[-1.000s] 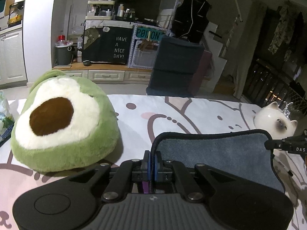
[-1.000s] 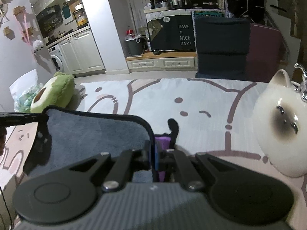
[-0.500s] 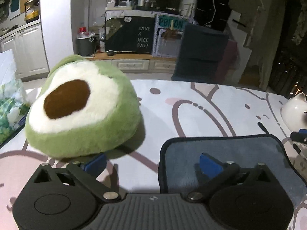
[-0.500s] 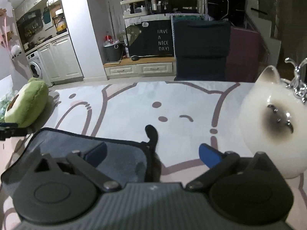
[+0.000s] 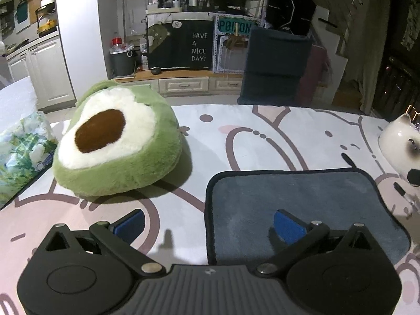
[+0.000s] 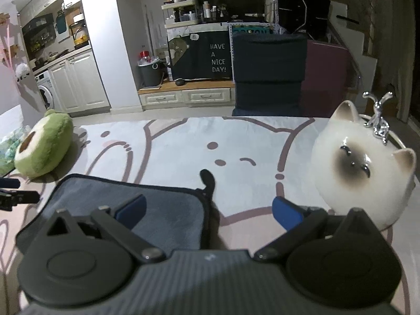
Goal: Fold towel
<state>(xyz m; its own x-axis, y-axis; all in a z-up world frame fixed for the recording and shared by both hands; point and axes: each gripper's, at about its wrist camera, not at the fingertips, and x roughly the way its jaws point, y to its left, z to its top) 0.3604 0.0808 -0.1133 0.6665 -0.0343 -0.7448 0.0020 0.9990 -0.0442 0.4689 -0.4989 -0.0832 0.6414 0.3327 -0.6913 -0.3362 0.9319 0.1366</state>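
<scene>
honestly both grippers are spread wide with nothing in them. the left gripper (image 5: 208, 224) straddles the towel's left edge and the right gripper (image 6: 208, 211) straddles its right edge. the grey towel (image 5: 302, 199) lies flat on the cartoon tablecloth (image 5: 262, 141), between the avocado plush (image 5: 115, 141) and the ceramic cat (image 6: 365, 168). my worry is the next grab: pinch too low and you'd likely snag the tablecloth too, dragging it. swinging the right side wide could knock the cat, it's just beside that jaw.
</scene>
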